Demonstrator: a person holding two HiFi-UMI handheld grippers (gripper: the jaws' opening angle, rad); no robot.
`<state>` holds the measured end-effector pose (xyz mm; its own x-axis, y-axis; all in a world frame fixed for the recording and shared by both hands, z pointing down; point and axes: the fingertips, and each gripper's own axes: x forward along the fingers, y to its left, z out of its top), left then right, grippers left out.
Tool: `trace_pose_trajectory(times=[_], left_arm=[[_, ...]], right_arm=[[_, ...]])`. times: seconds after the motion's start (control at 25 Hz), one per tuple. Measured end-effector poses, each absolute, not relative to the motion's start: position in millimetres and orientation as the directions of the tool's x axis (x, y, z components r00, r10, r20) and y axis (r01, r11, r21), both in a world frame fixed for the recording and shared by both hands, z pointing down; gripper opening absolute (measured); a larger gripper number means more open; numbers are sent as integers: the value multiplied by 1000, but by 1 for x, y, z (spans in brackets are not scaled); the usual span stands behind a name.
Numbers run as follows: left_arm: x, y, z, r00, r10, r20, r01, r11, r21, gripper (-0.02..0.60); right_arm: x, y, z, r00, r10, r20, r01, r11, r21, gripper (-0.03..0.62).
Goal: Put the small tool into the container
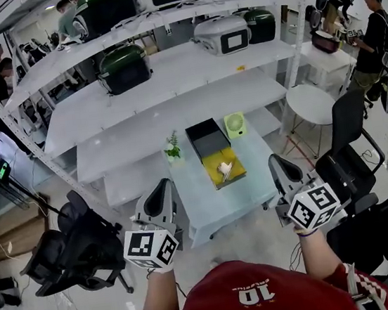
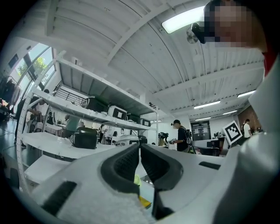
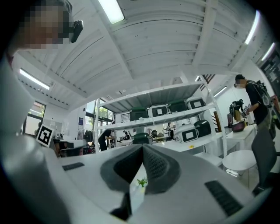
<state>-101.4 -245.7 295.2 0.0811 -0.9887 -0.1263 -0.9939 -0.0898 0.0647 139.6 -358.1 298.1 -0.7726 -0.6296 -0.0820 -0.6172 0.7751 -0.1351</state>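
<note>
A small white tool [image 1: 225,168] lies on a yellow tray [image 1: 217,176] at the middle of a pale table [image 1: 208,205]. Just behind the tray stands an open black container [image 1: 207,140]. My left gripper [image 1: 160,186] hovers off the table's near left corner, shut and empty; in the left gripper view its jaws [image 2: 140,148] meet at the tips. My right gripper [image 1: 278,159] hangs off the table's right edge, also shut with nothing in it, its tips [image 3: 142,148] touching in the right gripper view. Both point toward the shelves, apart from the tool.
A light green gadget [image 1: 235,125] and a small potted plant [image 1: 172,146] sit at the table's far end. Long white shelves [image 1: 169,76] with cookers rise behind. Black office chairs [image 1: 78,244] stand at both sides. People stand at the far right and left.
</note>
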Motion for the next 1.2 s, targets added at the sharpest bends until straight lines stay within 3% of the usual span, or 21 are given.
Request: trace_pose_trajectory(times=[1.2], left_arm=[[-100, -251, 298, 105, -985, -136, -986, -120, 112, -5]], right_arm=[[129, -359, 298, -786, -613, -77, -607, 789, -96, 3]])
